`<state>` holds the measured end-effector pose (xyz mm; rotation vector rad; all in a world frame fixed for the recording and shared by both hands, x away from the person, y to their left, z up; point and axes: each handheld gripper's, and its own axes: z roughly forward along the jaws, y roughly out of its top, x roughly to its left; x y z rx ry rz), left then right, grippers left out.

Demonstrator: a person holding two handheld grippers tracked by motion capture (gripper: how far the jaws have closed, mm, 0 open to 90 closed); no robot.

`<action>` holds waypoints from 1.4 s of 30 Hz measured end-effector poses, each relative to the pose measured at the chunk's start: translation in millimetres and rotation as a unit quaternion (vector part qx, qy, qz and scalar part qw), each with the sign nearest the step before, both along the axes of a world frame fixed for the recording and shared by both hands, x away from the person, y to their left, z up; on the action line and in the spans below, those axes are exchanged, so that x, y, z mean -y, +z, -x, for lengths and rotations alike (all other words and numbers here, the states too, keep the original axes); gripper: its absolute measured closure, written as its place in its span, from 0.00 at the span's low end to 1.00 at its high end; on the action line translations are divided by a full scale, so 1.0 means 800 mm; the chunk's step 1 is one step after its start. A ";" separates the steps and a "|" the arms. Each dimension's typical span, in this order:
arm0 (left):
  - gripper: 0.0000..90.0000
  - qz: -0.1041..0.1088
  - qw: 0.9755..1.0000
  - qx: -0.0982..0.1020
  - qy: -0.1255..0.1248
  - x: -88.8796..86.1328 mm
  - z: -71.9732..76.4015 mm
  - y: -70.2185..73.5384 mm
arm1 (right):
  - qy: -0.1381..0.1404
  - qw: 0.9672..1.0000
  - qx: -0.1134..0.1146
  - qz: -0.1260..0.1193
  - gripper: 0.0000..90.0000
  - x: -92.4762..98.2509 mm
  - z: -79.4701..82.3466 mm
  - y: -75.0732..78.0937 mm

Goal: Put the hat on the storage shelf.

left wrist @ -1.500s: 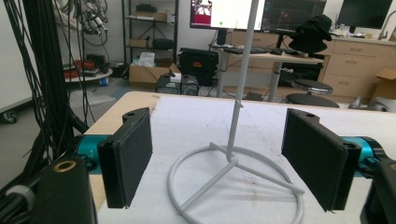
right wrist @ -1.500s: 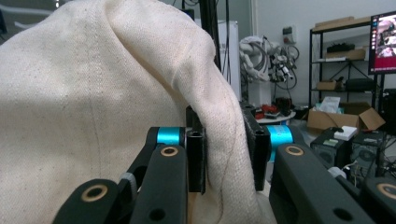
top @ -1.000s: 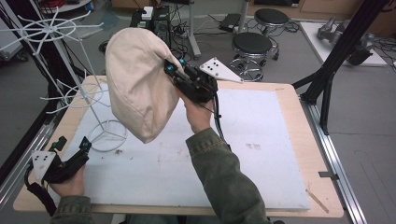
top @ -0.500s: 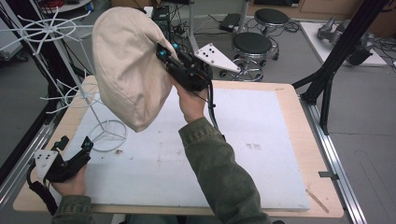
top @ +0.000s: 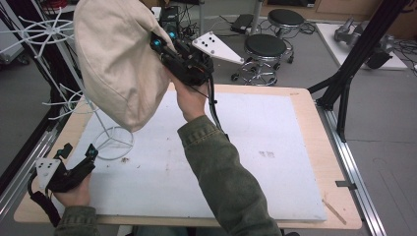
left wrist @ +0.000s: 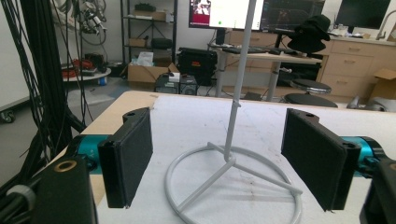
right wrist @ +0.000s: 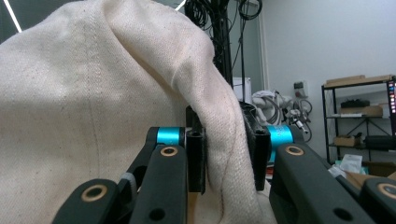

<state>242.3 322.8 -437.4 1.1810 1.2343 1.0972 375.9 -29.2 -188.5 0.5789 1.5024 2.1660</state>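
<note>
Cream cloth hat [top: 115,59] pinched betw. right gripper [top: 160,45] jaws, above table [top: 300,105].

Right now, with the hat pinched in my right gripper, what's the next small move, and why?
Probably carry the hat a little left, over the rack's top spokes. The right gripper is shut on the hat's edge and holds it high beside the rack, not yet over it. The left gripper sits open around the rack's base.
</note>
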 end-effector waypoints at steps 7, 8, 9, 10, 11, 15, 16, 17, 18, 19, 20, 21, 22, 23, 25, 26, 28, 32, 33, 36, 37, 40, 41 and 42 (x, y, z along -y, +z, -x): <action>0.28 0.001 1.000 -0.001 0.000 -0.001 0.000 0.000 | 0.009 1.000 -0.005 0.007 0.84 -0.012 -0.006 0.010; 0.28 0.002 1.000 -0.001 0.000 -0.001 0.000 0.000 | 0.008 1.000 -0.008 0.006 0.84 -0.013 -0.008 0.011; 0.28 0.003 1.000 -0.001 0.000 -0.001 0.000 -0.001 | 0.007 1.000 -0.010 0.004 0.84 -0.016 -0.010 0.011; 0.28 0.003 1.000 -0.001 -0.001 -0.001 0.000 -0.001 | 0.007 1.000 -0.012 0.005 0.84 -0.018 -0.011 0.012; 0.28 0.003 1.000 -0.001 0.000 -0.001 0.000 -0.001 | 0.006 1.000 -0.012 0.006 0.84 -0.020 -0.012 0.014; 0.28 0.005 1.000 0.000 0.001 -0.001 -0.001 -0.001 | 0.007 1.000 -0.013 0.014 0.84 -0.031 -0.017 0.021; 0.28 0.005 1.000 0.000 0.000 -0.002 0.000 -0.001 | 0.007 1.000 -0.013 0.013 0.84 -0.033 -0.017 0.022; 0.28 0.006 1.000 -0.001 0.000 -0.002 0.000 -0.001 | 0.008 1.000 -0.013 0.013 0.84 -0.035 -0.018 0.024; 0.28 0.005 1.000 -0.002 0.000 -0.002 0.000 -0.001 | 0.008 1.000 -0.014 0.017 0.84 -0.038 -0.018 0.026; 0.28 0.005 1.000 -0.002 0.001 -0.003 0.001 -0.001 | 0.007 1.000 -0.015 0.019 0.84 -0.041 -0.019 0.029; 0.28 0.005 1.000 -0.001 0.001 -0.003 0.002 -0.001 | 0.004 1.000 -0.014 0.020 0.84 -0.045 -0.019 0.031; 0.28 0.007 1.000 0.001 0.003 -0.003 0.002 -0.001 | 0.004 1.000 -0.012 0.022 0.84 -0.048 -0.020 0.033; 0.28 0.007 1.000 0.001 0.003 -0.004 0.002 -0.001 | 0.003 1.000 -0.011 0.025 0.84 -0.052 -0.020 0.035; 0.28 0.007 1.000 0.001 0.003 -0.004 0.002 -0.001 | 0.003 1.000 -0.010 0.026 0.84 -0.054 -0.020 0.036; 0.28 0.007 1.000 0.001 0.003 -0.003 0.001 -0.001 | 0.007 0.999 -0.009 0.032 0.84 -0.062 -0.018 0.039; 0.28 0.006 1.000 0.000 0.001 -0.003 0.001 -0.001 | 0.007 0.999 -0.008 0.038 0.84 -0.067 -0.018 0.041; 0.28 0.006 1.000 0.001 0.001 -0.002 0.001 -0.001 | 0.004 0.999 -0.006 0.045 0.83 -0.073 -0.017 0.044; 0.28 0.005 1.000 0.001 0.001 -0.003 0.002 -0.001 | 0.003 0.999 -0.007 0.050 0.83 -0.084 -0.018 0.049; 0.28 0.005 1.000 0.001 0.001 -0.003 0.002 -0.001 | 0.004 0.999 -0.009 0.052 0.83 -0.086 -0.019 0.049; 0.28 0.006 1.000 0.003 0.001 -0.004 0.002 -0.001 | -0.003 0.998 -0.010 0.059 0.83 -0.093 -0.021 0.048; 0.28 0.006 1.000 0.003 0.002 -0.004 0.002 -0.001 | -0.003 0.998 -0.012 0.062 0.83 -0.095 -0.022 0.047; 0.28 0.006 1.000 0.003 0.001 -0.003 0.002 -0.001 | -0.006 0.997 -0.016 0.073 0.83 -0.099 -0.025 0.042; 0.28 0.006 1.000 0.002 0.000 -0.003 0.002 -0.001 | -0.006 0.997 -0.019 0.077 0.83 -0.100 -0.025 0.039; 0.28 0.005 1.000 0.002 0.000 -0.003 0.002 -0.001 | -0.009 0.997 -0.018 0.080 0.83 -0.101 -0.026 0.037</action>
